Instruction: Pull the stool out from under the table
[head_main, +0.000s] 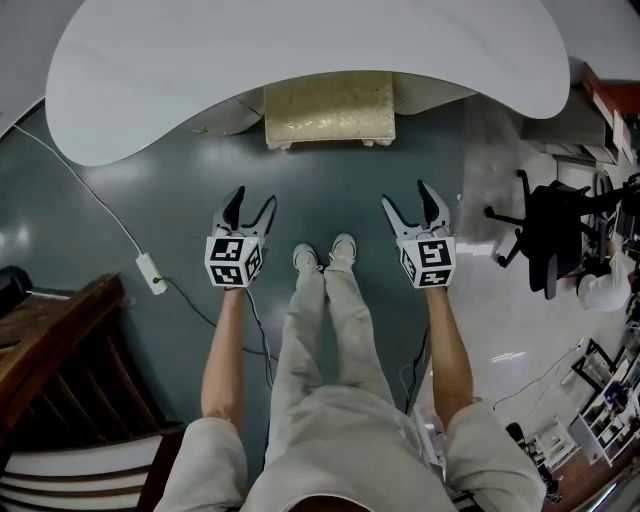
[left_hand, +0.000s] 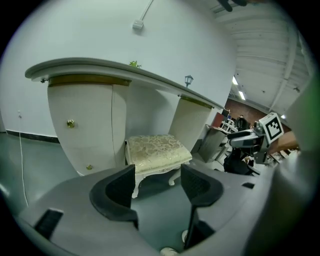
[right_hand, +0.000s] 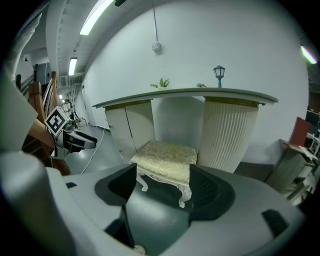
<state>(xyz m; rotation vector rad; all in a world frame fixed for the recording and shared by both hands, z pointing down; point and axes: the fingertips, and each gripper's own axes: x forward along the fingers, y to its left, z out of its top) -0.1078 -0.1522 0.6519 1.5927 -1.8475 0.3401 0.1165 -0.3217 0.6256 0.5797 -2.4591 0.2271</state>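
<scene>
A stool (head_main: 329, 110) with a cream patterned cushion and white carved legs stands half under the curved white table (head_main: 200, 60). It shows ahead in the left gripper view (left_hand: 156, 152) and in the right gripper view (right_hand: 167, 159). My left gripper (head_main: 250, 203) hangs over the floor, well short of the stool and to its left, jaws open and empty. My right gripper (head_main: 412, 200) is level with it on the right, also open with nothing between its fingers.
A person's legs and white shoes (head_main: 324, 256) stand between the grippers. A white power strip (head_main: 151, 273) with cables lies on the floor at left. Dark wooden furniture (head_main: 50, 350) sits at the lower left; a black office chair (head_main: 555, 235) stands at right.
</scene>
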